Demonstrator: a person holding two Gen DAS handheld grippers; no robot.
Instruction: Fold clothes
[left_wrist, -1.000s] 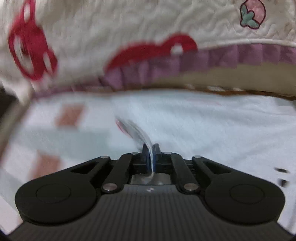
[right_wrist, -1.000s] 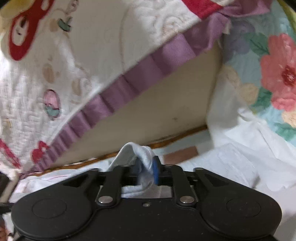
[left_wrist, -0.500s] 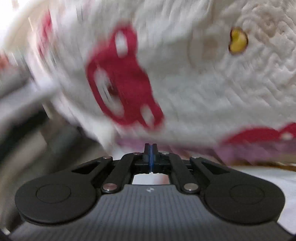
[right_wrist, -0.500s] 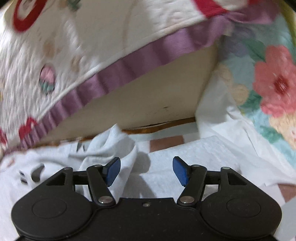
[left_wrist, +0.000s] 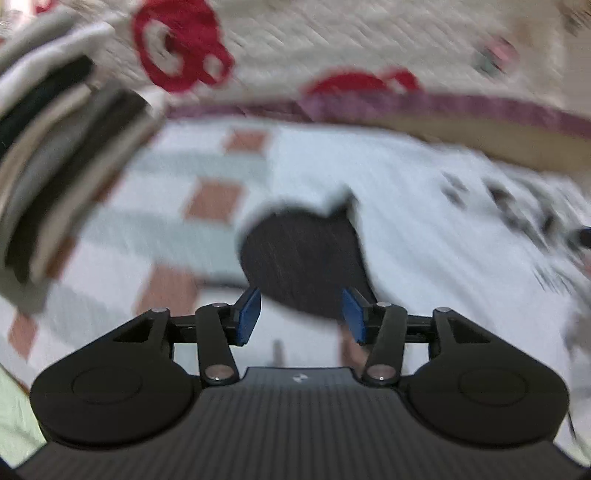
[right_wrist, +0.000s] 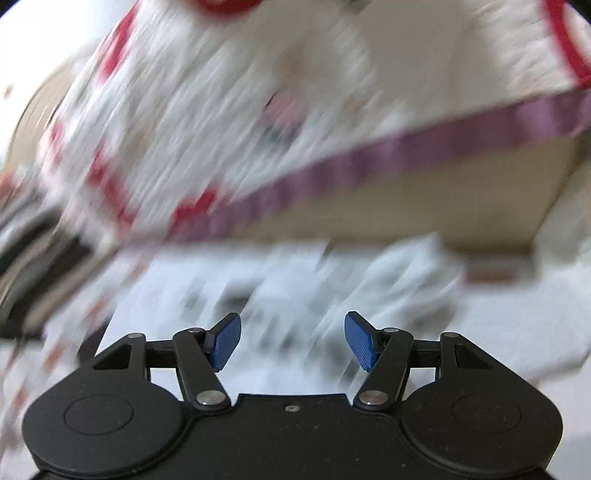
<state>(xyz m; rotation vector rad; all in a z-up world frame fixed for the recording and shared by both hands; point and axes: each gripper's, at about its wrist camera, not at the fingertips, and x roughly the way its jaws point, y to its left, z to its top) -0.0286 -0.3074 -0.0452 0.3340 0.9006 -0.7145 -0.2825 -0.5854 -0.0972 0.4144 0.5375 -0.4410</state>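
White shirt (left_wrist: 424, 221) lies flat on the bed (left_wrist: 207, 166), near its middle, dark patch (left_wrist: 303, 254) uppermost. Left gripper (left_wrist: 301, 314) and right gripper (right_wrist: 293, 341) both spread, empty. Between folds, likely; next needs fresh edge grasp

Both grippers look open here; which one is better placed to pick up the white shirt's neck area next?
Left, probably. The left gripper sits open just short of the dark neck opening of the white shirt. The right gripper is open over blurred white fabric with no clear edge.
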